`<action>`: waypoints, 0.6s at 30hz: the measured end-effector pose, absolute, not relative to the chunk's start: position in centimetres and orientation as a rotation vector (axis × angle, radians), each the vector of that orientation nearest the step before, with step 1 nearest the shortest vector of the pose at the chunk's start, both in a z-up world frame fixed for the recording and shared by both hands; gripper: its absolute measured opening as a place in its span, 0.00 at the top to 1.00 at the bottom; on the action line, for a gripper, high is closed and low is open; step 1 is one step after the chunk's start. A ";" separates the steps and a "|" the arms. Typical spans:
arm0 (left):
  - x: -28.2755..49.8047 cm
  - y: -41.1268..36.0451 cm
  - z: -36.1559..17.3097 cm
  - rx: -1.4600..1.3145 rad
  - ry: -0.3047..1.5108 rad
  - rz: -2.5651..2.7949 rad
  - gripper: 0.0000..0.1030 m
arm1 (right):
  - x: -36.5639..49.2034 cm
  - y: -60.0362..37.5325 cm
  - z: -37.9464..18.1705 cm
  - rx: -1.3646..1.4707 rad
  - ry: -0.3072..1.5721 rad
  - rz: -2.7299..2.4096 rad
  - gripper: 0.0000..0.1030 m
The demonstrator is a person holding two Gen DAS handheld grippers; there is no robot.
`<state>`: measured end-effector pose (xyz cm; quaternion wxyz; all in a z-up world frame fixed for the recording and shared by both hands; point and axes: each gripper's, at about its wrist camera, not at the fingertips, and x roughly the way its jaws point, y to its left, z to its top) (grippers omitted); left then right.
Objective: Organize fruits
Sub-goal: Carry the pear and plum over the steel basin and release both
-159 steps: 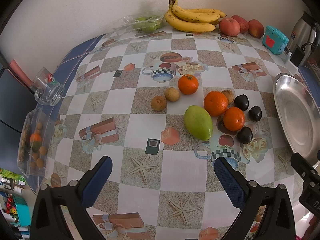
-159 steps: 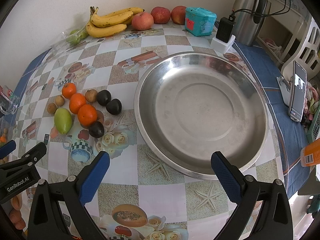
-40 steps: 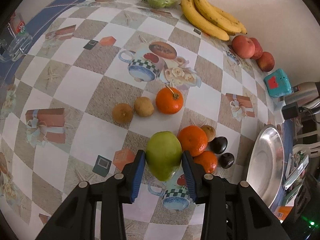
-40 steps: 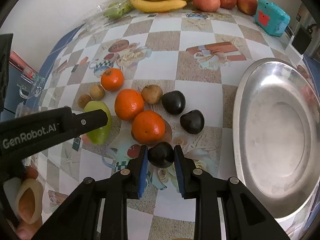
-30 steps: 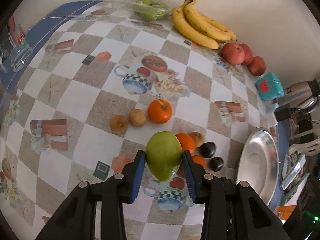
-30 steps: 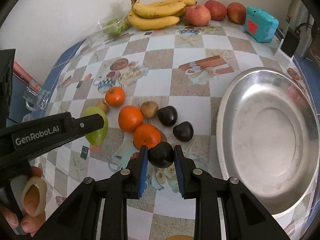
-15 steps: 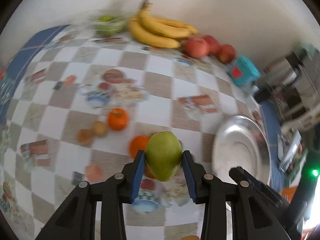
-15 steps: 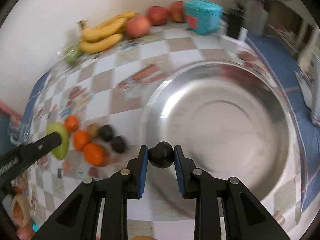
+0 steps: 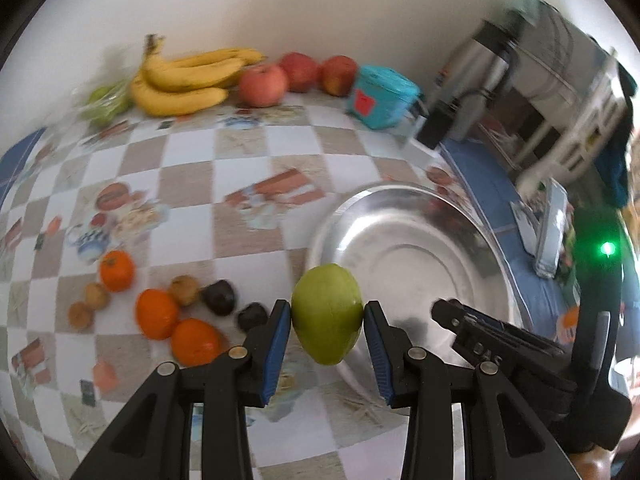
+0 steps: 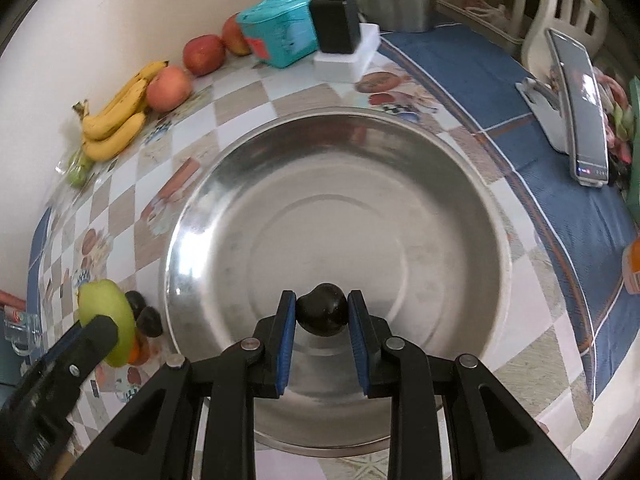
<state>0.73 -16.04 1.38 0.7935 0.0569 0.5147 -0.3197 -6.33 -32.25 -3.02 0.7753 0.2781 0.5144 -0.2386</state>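
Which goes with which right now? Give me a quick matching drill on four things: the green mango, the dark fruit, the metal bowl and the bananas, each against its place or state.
Things:
1. green mango
2. dark fruit
3. metal bowl
4. bananas

Places or states:
A. by the wall, next to the apples
B. clamped in the right gripper, over the bowl
C. clamped in the left gripper
D. on the table, nothing lying in it

Pairs: 1-C, 2-B, 3-D, 4-A
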 end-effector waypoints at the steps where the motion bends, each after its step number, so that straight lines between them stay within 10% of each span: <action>1: 0.3 -16.7 1.3 0.140 1.100 -0.707 0.61 | -6.4 -32.4 -3.1 0.607 1.113 -0.520 0.74; 18: -0.3 -17.9 0.9 0.219 1.066 -0.707 0.64 | -7.3 -33.3 -4.3 0.632 1.136 -0.559 0.73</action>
